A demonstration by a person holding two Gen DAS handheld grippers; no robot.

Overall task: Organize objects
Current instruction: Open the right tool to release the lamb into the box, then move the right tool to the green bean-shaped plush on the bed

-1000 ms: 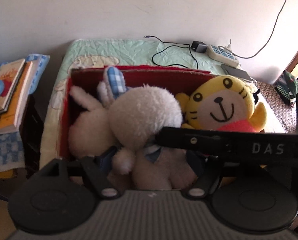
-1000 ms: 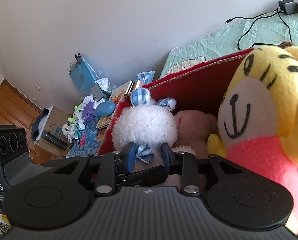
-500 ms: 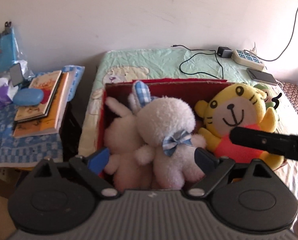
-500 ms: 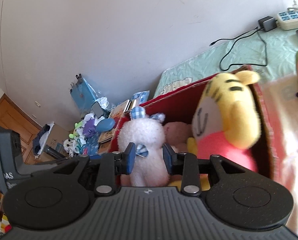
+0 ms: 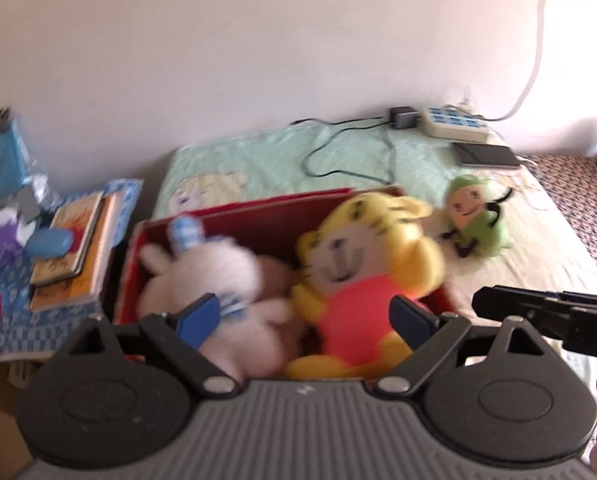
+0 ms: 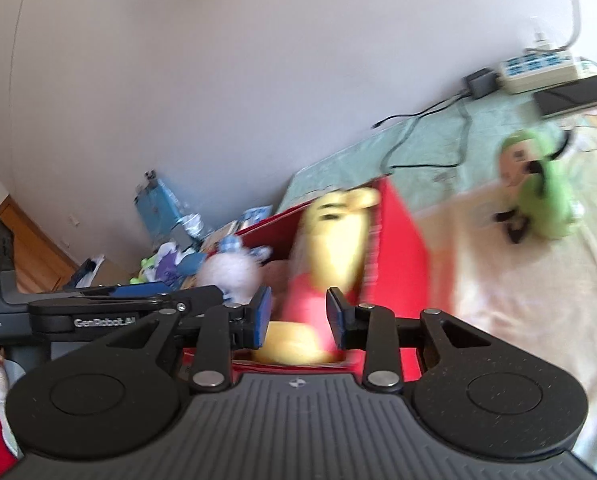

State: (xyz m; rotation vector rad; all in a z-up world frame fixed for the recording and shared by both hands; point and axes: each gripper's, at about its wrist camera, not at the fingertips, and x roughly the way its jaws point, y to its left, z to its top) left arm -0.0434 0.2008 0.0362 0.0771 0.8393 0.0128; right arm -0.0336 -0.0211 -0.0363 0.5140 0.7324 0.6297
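Observation:
A red box [image 5: 258, 216] on the bed holds a white bunny plush [image 5: 218, 276], a pinkish plush [image 5: 274, 276] behind it and a yellow tiger plush [image 5: 362, 272]. A green plush [image 5: 474, 220] lies on the bed to the right of the box. My left gripper [image 5: 304, 316] is open and empty, above the box's near edge. My right gripper [image 6: 298, 316] is partly open and empty, in front of the tiger [image 6: 330, 248] in the box [image 6: 398, 256]. The green plush [image 6: 538, 196] shows to its right. The right gripper's body also shows in the left wrist view [image 5: 546, 316].
A side table with stacked books [image 5: 78, 248] and small toys stands left of the bed. A power strip [image 5: 454, 124], charger cable [image 5: 350, 148] and a dark phone [image 5: 486, 154] lie at the head of the bed by the wall. A light sheet [image 5: 530, 264] covers the bed to the right.
Both grippers have pulled back and up from the box. The views shifted right, and the green plush has come into view. The left gripper's fingers stand wider apart, and the right gripper's fingers stand somewhat wider than before.

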